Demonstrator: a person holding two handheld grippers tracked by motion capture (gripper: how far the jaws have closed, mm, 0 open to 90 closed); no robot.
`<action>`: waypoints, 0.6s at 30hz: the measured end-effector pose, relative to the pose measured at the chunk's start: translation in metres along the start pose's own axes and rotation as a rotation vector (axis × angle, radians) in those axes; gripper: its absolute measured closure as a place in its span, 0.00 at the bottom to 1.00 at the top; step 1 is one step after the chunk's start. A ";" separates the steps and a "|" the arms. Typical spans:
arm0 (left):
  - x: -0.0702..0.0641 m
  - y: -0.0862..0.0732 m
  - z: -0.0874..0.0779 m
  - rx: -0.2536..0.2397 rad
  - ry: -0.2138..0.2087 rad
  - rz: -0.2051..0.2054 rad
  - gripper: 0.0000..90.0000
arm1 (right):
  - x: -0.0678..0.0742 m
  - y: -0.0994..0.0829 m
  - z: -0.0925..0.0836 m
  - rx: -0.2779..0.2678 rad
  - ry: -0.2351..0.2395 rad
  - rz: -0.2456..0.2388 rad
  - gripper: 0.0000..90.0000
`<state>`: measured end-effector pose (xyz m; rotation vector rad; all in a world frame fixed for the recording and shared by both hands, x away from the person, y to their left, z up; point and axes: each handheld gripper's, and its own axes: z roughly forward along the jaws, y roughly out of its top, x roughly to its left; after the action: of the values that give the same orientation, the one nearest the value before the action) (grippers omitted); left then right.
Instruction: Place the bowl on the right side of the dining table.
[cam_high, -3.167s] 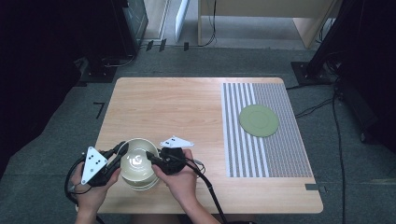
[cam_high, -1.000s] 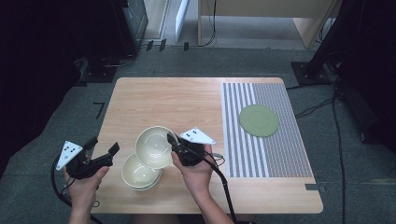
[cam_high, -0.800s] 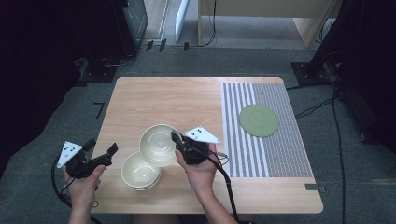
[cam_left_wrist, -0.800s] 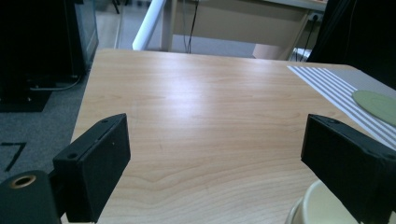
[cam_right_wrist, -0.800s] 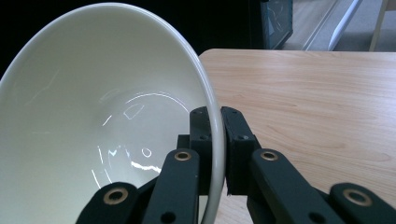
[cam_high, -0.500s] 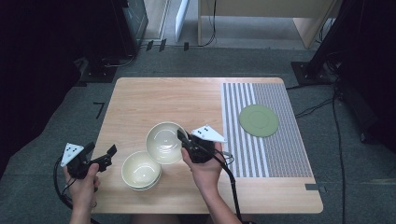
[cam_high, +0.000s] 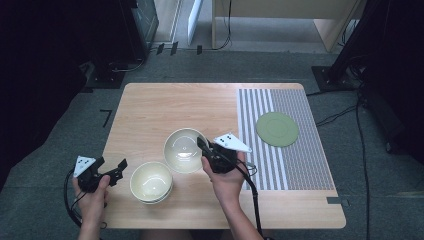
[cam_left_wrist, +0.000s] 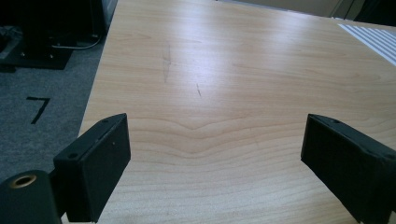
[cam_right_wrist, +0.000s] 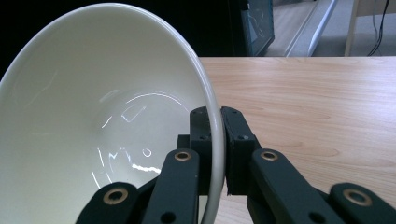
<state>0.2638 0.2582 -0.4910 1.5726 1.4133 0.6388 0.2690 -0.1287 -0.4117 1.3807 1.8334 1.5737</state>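
Observation:
A cream bowl (cam_high: 184, 150) hangs tilted above the wooden table (cam_high: 165, 107), pinched by its right rim in my right gripper (cam_high: 202, 146). In the right gripper view the two black jaws meet on the bowl's (cam_right_wrist: 107, 126) thin rim, one inside and one outside, with my right gripper (cam_right_wrist: 215, 130) shut on it. More cream bowls sit nested in a stack (cam_high: 151, 182) near the table's front left. My left gripper (cam_high: 118, 170) is at the table's front left edge, left of the stack; its jaws stand wide apart over bare wood in the left gripper view (cam_left_wrist: 212, 154).
A striped grey mat (cam_high: 290, 155) covers the table's right part, with a round green plate (cam_high: 277, 129) lying on it. Dark carpet, cables and furniture legs surround the table.
My right gripper has carried the bowl up and to the right, away from the stack. My left gripper has sunk toward the table's front left edge, its jaws staying apart.

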 end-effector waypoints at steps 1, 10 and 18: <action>0.000 -0.002 0.001 0.001 0.002 -0.002 0.09 | -0.001 0.000 -0.001 -0.001 -0.002 0.004 0.94; -0.001 -0.014 0.010 -0.001 -0.005 0.017 0.09 | -0.015 0.004 -0.008 -0.022 -0.030 0.019 0.94; -0.001 -0.018 0.012 -0.006 -0.001 0.020 0.09 | -0.027 0.006 -0.015 -0.030 -0.055 0.026 0.94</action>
<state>0.2645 0.2525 -0.5115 1.5839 1.3947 0.6534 0.2723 -0.1599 -0.4099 1.4256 1.7598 1.5542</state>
